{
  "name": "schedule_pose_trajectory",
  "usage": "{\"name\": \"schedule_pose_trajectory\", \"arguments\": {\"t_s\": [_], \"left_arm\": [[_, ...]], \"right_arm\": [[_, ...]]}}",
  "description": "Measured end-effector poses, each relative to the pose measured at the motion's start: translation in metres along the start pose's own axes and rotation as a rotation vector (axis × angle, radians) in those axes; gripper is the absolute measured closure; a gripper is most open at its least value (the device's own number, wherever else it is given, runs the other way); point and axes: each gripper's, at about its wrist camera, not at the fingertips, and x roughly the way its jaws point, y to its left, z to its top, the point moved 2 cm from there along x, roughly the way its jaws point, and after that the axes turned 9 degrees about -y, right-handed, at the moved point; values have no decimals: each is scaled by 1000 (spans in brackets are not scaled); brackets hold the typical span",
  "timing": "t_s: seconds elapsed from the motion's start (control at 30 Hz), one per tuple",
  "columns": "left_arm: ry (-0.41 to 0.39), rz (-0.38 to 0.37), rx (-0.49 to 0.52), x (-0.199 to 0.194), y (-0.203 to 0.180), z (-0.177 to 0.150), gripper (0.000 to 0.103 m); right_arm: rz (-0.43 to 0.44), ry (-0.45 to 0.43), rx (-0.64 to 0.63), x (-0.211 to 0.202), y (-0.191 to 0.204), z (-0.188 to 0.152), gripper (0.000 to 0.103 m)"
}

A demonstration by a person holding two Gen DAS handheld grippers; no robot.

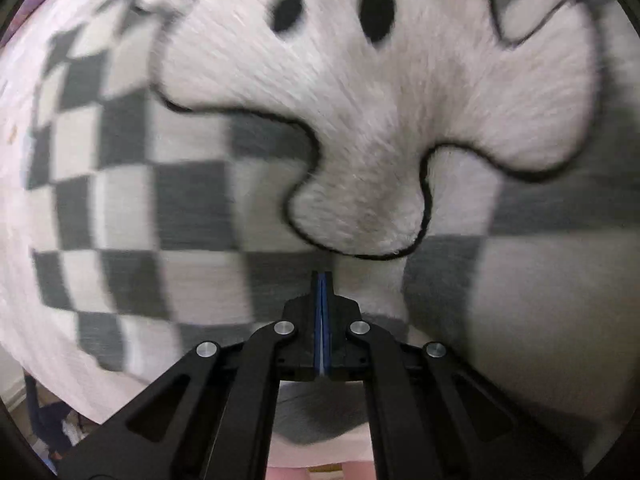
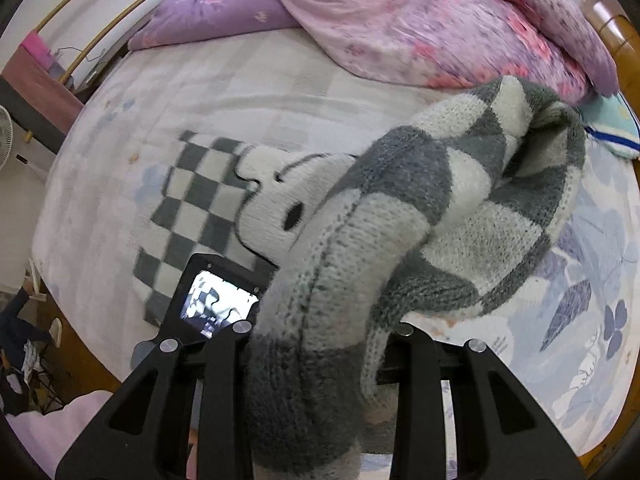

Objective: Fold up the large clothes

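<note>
Fingers of the left gripper (image 1: 322, 280) press together just above the grey-and-white checkered knit sweater (image 1: 168, 200) with its fuzzy white cartoon patch. Beyond the right gripper (image 2: 320, 344), a thick sleeve drapes over hidden fingers; their closure cannot be told.

My left gripper (image 1: 322, 280) is matte black, with thin blue pads lining its fingers and round silver pivot screws on slotted linkage arms. My right gripper (image 2: 320, 344) shows the same black slotted arms and silver screws.
</note>
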Motion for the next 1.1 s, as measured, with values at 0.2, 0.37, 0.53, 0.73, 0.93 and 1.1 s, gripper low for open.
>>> {"name": "schedule_pose_trajectory", "arguments": {"t_s": [0.2, 0.37, 0.53, 0.73, 0.93, 1.1], "left_arm": [[-92, 25, -73, -73, 78, 4, 103], [-130, 73, -143, -119, 145, -8, 103], [-136, 104, -200, -119, 184, -16, 103], [-96, 103, -310, -136, 226, -32, 103], [-33, 106, -370, -119, 251, -49, 103], [7, 151, -393, -104, 271, -56, 102]], "right_arm": [[1, 5, -116, 9, 66, 23, 74], [46, 30, -192, 32, 120, 29, 74], [102, 71, -203, 66, 164, 37, 73], [105, 131, -112, 118, 201, 43, 73], [132, 188, -39, 171, 229, 41, 71], [120, 212, 25, 202, 235, 35, 51]]}}
